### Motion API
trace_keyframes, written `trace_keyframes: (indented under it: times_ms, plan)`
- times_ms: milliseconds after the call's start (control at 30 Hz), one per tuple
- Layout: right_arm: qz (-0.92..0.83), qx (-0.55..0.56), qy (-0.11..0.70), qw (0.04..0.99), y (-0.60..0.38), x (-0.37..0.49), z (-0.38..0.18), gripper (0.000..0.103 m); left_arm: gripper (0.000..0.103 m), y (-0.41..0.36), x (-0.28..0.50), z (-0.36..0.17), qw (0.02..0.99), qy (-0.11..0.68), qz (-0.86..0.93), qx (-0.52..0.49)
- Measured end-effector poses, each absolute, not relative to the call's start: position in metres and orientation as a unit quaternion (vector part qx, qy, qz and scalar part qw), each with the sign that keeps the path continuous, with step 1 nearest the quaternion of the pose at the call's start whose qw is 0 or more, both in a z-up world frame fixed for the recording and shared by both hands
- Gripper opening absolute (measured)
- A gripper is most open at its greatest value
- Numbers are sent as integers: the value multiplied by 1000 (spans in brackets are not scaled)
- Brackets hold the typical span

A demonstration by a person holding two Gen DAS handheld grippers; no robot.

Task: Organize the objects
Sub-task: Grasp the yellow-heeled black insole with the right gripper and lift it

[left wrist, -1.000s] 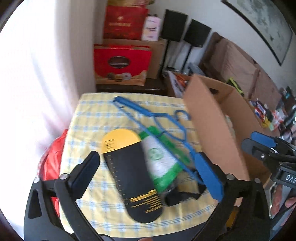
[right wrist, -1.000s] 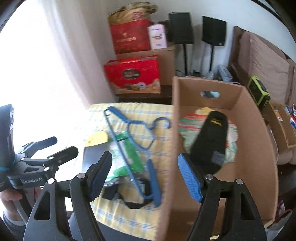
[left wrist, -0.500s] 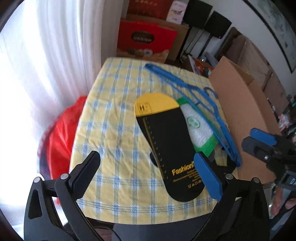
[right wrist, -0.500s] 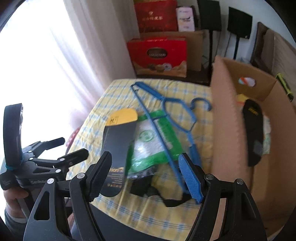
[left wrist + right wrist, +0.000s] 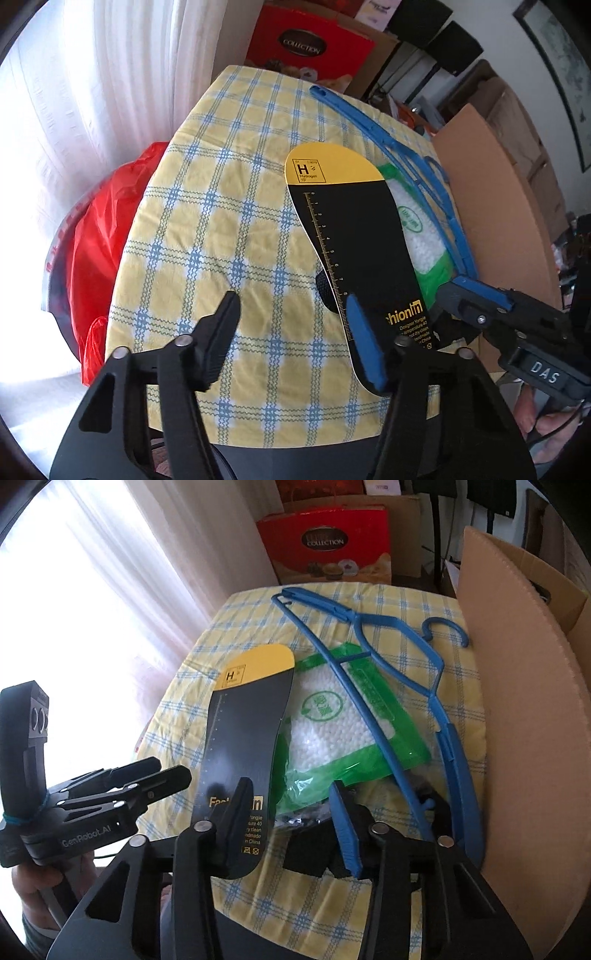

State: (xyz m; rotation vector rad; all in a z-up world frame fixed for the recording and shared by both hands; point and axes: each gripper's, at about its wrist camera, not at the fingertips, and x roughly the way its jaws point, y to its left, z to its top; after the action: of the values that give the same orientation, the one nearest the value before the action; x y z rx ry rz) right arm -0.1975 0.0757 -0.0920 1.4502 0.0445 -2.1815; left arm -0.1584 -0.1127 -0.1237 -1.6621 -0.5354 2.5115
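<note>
Table with yellow-and-blue checked cloth [image 5: 229, 236] fills both wrist views. Cardboard box [image 5: 524, 738] stands along the cloth's right edge, its tall side wall toward the items. Red plastic bag [image 5: 96, 236] sits off the table's left edge, below the white curtain [image 5: 74, 92]. Red gift box [image 5: 325, 542] marked "COLLECTION" stands beyond the far edge.

On the cloth:
- Blue hanger [image 5: 399, 686] lies flat, hook toward the box, its long bar crossing over the green bag.
- Black-and-yellow insole [image 5: 354, 251] lies lengthwise, yellow toe end away from the cameras, heel end at the near edge. It partly overlaps the green bag.
- Green bag of white beads [image 5: 332, 731] lies between the insole and the hanger's lower arm.
- Small black item [image 5: 314, 849] with a strap at the near edge, under the bag's corner; what it is, cannot tell.

Left gripper [image 5: 291, 339]: jaws closing, blue pad over the insole's heel edge, nothing pressed yet.
Right gripper [image 5: 295, 819]: jaws closing, straddling the insole's heel side and the bag's corner, nothing clamped.
</note>
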Motion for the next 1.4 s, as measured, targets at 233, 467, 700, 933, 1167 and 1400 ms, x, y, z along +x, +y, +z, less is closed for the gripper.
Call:
trace_keyframes:
  times_ms: [233, 467, 700, 933, 1167, 1400]
  plan:
    - [-796, 542, 12, 267, 67, -198, -99, 25, 40, -108, -162, -128, 60, -190, 813, -547]
    - [-791, 547, 6, 274, 61, -197, -103, 19, 24, -100, -165, -135, 79, -200, 803, -556]
    - [-791, 541, 14, 286, 52, -187, -97, 12, 16, -90, -162, -127, 84, -190, 808, -551]
    - [-805, 519, 6, 288, 65, -179, -75, 12, 16, -90, -154, -104, 98, -200, 819, -530]
    - [-835, 474, 14, 279, 84, -164, -31, 12, 16, -72, -146, -64, 121, -205, 834, -498]
    - [-860, 444, 4, 251, 130, -150, 5, 12, 16, -36, -148, -19, 163, -195, 845, -471]
